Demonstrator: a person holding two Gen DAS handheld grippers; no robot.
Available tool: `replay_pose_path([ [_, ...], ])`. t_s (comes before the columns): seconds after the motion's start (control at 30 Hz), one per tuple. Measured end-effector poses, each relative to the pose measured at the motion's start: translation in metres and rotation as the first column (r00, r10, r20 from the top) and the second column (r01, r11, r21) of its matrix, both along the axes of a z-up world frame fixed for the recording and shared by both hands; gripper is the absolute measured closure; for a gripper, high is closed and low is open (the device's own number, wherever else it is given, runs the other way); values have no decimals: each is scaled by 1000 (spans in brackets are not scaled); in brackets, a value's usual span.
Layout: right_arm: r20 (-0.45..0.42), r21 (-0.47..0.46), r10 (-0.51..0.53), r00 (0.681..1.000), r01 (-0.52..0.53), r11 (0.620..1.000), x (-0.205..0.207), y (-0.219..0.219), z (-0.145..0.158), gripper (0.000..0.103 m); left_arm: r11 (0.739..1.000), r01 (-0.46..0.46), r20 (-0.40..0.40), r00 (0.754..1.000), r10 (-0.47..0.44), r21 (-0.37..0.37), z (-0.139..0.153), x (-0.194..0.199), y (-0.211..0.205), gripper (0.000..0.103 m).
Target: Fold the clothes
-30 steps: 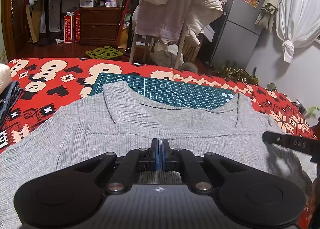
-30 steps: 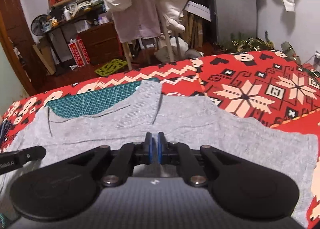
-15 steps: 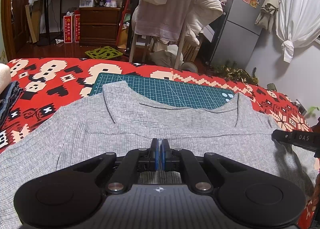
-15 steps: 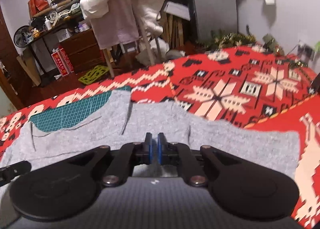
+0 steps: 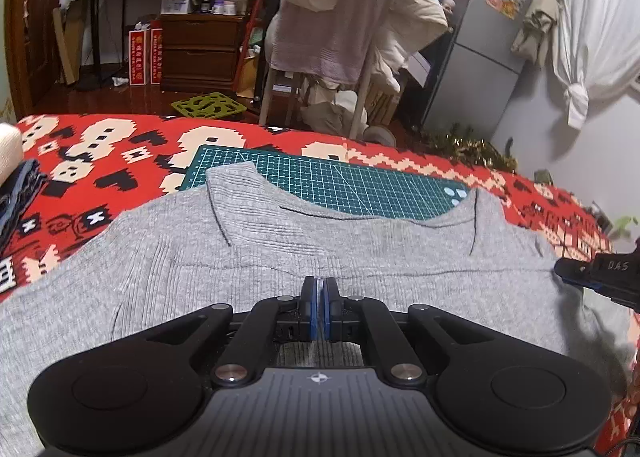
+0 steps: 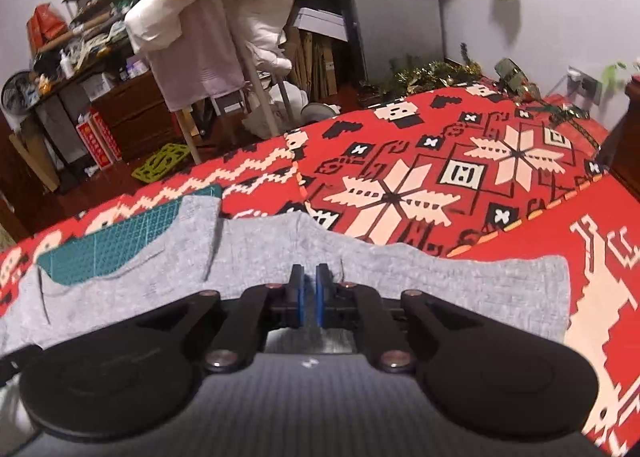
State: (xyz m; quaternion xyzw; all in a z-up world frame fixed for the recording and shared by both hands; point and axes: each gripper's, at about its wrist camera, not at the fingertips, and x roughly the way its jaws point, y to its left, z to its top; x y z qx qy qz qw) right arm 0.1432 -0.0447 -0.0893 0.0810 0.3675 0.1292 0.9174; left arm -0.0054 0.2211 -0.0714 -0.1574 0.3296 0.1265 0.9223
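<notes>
A grey ribbed sweater [image 5: 280, 249] lies flat, neckline away from me, on a red patterned bedspread [image 5: 100, 161] and partly over a green cutting mat [image 5: 332, 181]. My left gripper [image 5: 319, 285] hovers over the sweater's middle, shut, with no cloth seen between its pads. The right gripper [image 6: 308, 273] is over the sweater [image 6: 440, 277] near its right shoulder and sleeve. Its jaws are opening, with a narrow gap and nothing clearly between them. The left wrist view shows the right gripper [image 5: 564, 269] at the garment's right edge.
Folded dark blue cloth [image 5: 16, 193] lies at the bed's left edge. Beyond the bed stand a chair draped with pale clothes [image 5: 352, 17], a grey fridge [image 5: 480, 37] and cluttered shelves. The bedspread [image 6: 440, 177] stretches to the right of the sweater.
The right gripper has moved right along the sweater towards the sleeve and rolled a little, and its jaws have parted slightly. The left gripper has stayed still and shut.
</notes>
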Motion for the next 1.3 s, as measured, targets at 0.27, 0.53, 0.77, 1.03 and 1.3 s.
replay_pose_path([
  [0.27,30,76,200,979,-202,977,-18,41,9,91,995,-92,27,995,91,29,5,-7,6,98],
  [0.53,2,50,325,946,-324,945,-31,74,-4,90,987,-163,14,987,163,14,5,-16,29,94],
  [0.77,-20,100,306,952,-302,948,-23,66,-3,90,973,-229,-29,973,229,-13,2,-23,61,98],
  [1.03,-25,112,304,952,-299,948,-21,63,-4,90,965,-260,-32,965,259,-23,7,-31,74,98],
  [1.3,-30,125,300,953,-294,948,-19,60,-4,90,960,-259,-44,966,256,-101,15,-39,86,98],
])
